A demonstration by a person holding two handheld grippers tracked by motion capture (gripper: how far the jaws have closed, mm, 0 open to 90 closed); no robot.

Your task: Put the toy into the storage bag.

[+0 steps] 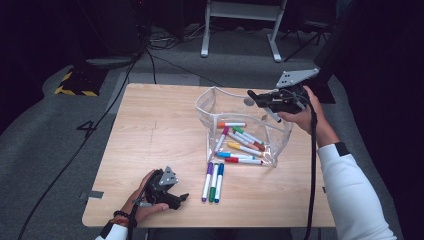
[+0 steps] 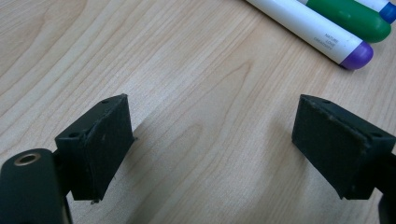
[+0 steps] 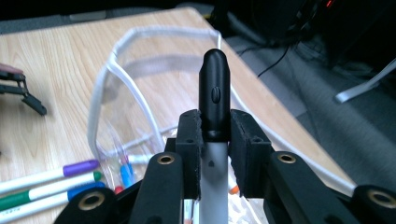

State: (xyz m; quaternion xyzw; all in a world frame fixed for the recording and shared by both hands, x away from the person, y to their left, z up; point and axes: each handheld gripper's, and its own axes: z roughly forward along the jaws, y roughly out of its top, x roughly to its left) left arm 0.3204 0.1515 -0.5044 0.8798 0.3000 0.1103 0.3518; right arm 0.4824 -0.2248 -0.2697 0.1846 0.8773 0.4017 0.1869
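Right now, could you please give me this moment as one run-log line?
right gripper: shut on black marker over pouch | left gripper: open, resting on table | three markers beside pouch

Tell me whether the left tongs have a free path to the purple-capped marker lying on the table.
Probably yes. The left tongs stand open and empty over bare wood, and the purple-capped marker lies loose nearby with nothing between. The green-capped marker sits tight beside it, which may crowd one pad.

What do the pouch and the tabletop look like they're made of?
Pouch: probably soft clear plastic such as vinyl, glossy; the markers inside show through, and a white trim edges its mouth. Tabletop: light wood or wood-look laminate, matte, with visible grain lines; which one is hard to tell.
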